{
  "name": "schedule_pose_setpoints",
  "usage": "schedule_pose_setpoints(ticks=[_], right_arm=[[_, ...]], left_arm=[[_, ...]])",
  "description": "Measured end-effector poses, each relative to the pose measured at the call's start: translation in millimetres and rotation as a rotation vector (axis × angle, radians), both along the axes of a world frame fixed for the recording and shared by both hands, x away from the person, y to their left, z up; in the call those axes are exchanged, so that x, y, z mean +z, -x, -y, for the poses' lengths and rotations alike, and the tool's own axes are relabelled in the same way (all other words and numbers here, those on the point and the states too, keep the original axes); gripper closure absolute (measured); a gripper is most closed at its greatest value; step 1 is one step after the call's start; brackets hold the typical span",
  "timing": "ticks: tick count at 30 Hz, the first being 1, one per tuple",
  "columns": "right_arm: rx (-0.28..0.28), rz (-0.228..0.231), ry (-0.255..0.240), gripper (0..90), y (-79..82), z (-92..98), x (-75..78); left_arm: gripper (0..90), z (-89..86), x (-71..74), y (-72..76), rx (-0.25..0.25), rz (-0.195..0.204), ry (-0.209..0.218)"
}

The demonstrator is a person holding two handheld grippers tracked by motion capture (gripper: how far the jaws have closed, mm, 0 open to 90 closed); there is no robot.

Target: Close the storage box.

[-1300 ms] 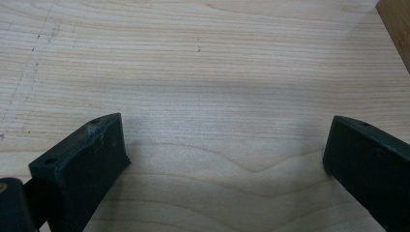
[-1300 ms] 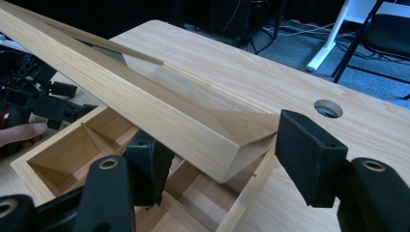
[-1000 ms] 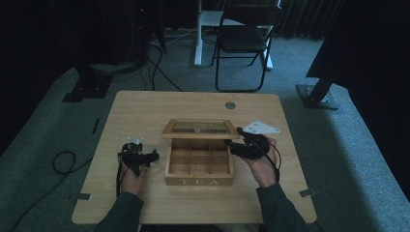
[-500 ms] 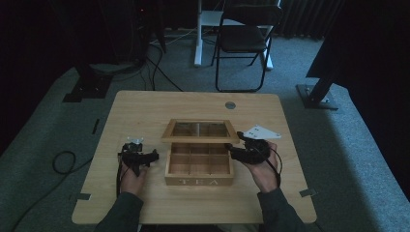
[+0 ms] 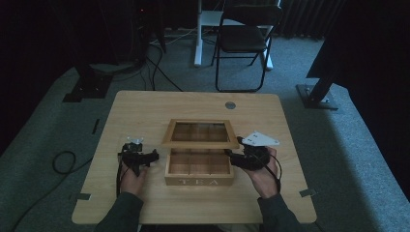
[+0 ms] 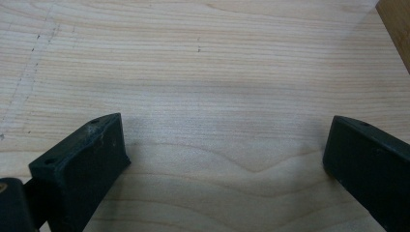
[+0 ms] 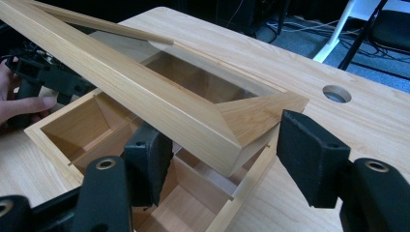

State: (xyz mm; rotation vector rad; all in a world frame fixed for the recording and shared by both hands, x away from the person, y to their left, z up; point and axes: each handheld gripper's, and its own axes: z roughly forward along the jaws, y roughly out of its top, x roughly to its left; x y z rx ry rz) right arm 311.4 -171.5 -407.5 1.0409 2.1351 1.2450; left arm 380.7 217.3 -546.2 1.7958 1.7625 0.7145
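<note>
A wooden tea box marked TEA sits mid-table, its compartments bare. Its glass-paned lid hangs half raised over it. My right gripper is at the box's right side, open, with the lid's free corner between the jaws. In the right gripper view the left-hand jaw sits right under the lid's front edge and the right-hand jaw stands apart from it. My left gripper rests left of the box, wide open over bare table.
The box's corner is just to the right of the left gripper. A round cable hole lies at the back of the table. A folding chair and stand bases are on the floor beyond, and a cable loop is at the left.
The right gripper has drifted a little toward the person, and the lid's front edge has come lower with it. The left gripper has not moved.
</note>
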Motion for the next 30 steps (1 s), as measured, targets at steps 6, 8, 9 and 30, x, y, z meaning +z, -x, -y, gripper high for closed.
schedule_pose_setpoints(ticks=[6, 8, 9, 30], right_arm=[[0.000, -0.005, -0.006, 37.2, 4.2, 0.8, -6.5], [0.000, -0.010, -0.011, 37.2, 5.7, 1.2, -8.4], [0.001, -0.010, -0.012, 37.2, 6.2, 1.5, -9.4], [0.022, -0.015, -0.024, 37.2, 16.4, 5.2, -29.3]], left_arm=[[1.6, 0.2, -0.1, -0.1, 0.002, 0.002, 0.001], [1.6, 0.2, -0.1, -0.1, 0.002, 0.002, 0.002], [1.6, 0.1, -0.1, -0.1, 0.001, 0.002, 0.001], [1.6, -0.2, 0.1, 0.1, -0.002, -0.002, -0.002]])
